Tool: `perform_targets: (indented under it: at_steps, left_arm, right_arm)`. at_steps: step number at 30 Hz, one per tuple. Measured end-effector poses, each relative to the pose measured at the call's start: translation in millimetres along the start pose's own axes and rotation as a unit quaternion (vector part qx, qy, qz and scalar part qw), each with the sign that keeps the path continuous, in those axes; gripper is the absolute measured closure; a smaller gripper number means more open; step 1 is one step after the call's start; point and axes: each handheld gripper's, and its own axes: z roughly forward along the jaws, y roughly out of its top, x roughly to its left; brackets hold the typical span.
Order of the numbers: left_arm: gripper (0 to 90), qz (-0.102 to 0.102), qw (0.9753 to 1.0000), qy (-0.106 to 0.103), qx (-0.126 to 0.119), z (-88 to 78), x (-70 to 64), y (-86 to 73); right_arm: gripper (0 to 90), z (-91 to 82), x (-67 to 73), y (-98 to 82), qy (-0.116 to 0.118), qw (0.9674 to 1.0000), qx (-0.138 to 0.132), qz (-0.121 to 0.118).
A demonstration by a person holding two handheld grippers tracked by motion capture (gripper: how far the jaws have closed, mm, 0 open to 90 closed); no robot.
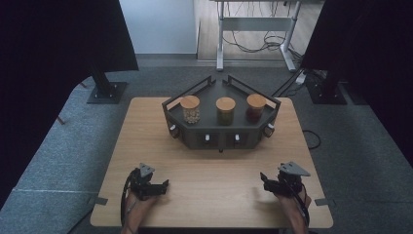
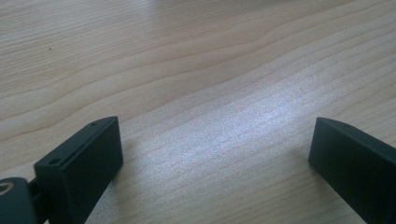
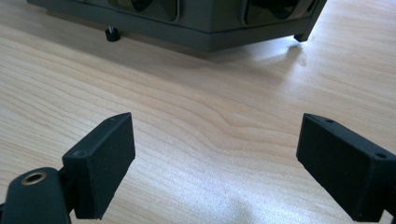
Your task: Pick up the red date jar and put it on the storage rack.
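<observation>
Your tongs, left [image 1: 164,184] and right [image 1: 263,178], stand apart, empty. The rack [image 1: 221,132] lies ahead, its long axis crosswise; the right tong aims at it.

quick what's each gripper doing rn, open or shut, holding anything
left gripper: open, holding nothing, over bare table.
right gripper: open, holding nothing.

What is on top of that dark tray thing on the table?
Three jars with wooden lids stand in a row on the tray: a pale-filled jar, a green jar and a red jar. What exactly fills them is too small to tell.
</observation>
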Motion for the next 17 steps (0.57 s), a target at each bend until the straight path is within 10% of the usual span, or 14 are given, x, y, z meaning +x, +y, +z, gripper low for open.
perform_targets:
  at_steps: [17]
  left_arm:
    - [2.5, 0.000, 1.0000, 0.000, 0.000, 0.0, 0.0, 0.0]
  right_arm:
    - [10.9, 4.1, -0.4, -16.7, 0.000, 0.9998, 0.022, 0.003]
